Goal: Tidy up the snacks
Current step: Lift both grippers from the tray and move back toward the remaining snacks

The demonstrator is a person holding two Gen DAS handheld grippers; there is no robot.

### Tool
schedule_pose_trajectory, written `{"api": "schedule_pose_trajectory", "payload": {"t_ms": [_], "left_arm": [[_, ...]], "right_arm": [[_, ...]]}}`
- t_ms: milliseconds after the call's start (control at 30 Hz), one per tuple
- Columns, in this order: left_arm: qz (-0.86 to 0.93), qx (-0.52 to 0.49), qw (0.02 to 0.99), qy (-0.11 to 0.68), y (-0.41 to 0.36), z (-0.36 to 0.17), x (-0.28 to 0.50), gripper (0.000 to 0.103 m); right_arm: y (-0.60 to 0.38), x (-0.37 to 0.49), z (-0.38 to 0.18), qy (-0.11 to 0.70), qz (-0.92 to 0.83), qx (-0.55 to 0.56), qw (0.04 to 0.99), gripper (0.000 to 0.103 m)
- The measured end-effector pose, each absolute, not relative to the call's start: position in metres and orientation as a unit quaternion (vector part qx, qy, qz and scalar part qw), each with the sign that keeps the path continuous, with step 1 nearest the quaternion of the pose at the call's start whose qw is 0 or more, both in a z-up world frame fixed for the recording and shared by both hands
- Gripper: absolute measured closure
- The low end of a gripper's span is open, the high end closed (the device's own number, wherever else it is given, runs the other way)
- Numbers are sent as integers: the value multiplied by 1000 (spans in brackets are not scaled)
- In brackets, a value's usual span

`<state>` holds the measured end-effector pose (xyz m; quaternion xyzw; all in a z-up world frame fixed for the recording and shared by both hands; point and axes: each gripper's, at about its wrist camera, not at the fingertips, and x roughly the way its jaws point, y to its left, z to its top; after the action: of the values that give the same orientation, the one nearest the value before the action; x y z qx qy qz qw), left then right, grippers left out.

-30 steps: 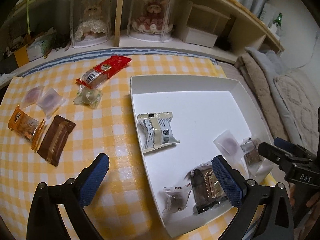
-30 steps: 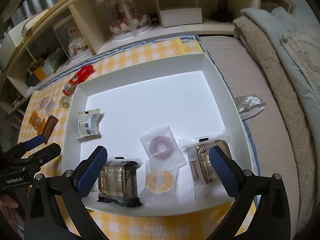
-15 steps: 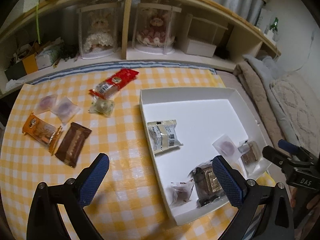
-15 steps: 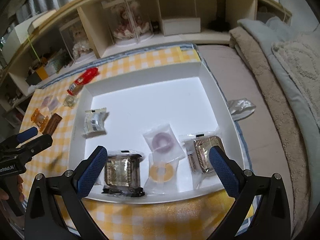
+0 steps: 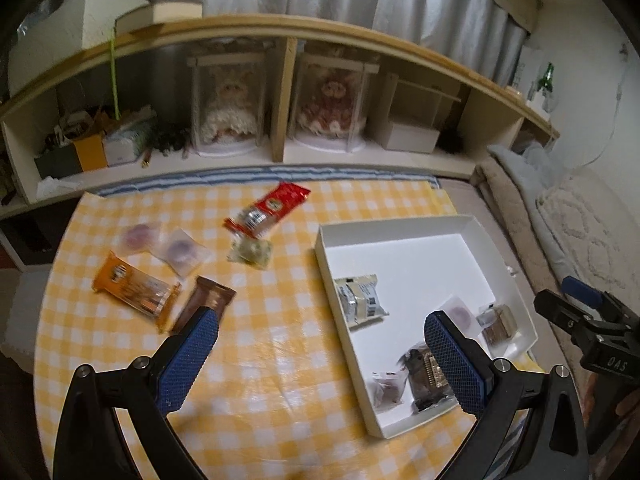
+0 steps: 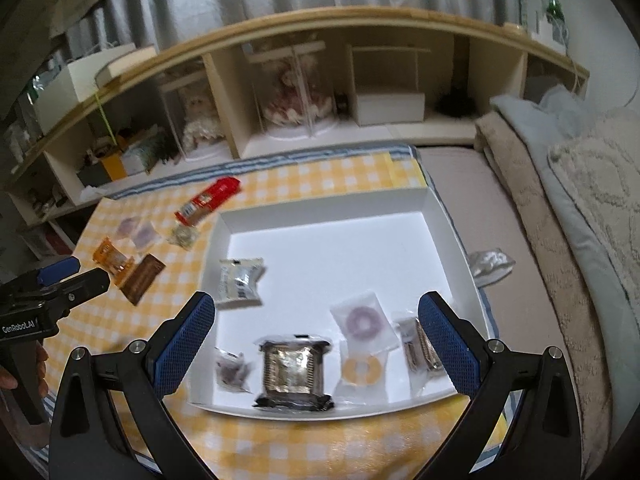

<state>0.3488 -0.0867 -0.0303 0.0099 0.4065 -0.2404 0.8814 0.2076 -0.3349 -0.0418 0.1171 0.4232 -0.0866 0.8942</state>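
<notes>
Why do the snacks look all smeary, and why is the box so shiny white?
Left wrist view: the red snack packet and the shelf look smeared, likely camera motion. Right wrist view: the white box floor glares brightly, and the silver-wrapped snack inside is blurry. Both views: the fisheye lens bends the shelf into a curve.

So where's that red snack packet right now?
The red packet lies on the checked cloth, outside the white box, off its far left corner, just beyond a small pale green snack, toward the shelf.
</notes>
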Motion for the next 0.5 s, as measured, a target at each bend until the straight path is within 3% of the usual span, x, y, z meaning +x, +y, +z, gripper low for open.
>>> {"api": "schedule_pose_trajectory", "payload": {"t_ms": [500], "left_arm": [[-189, 23, 909, 371, -2, 10, 342, 0]], "right_arm": [[-270, 225, -21, 379, -30, 115, 918, 0]]}}
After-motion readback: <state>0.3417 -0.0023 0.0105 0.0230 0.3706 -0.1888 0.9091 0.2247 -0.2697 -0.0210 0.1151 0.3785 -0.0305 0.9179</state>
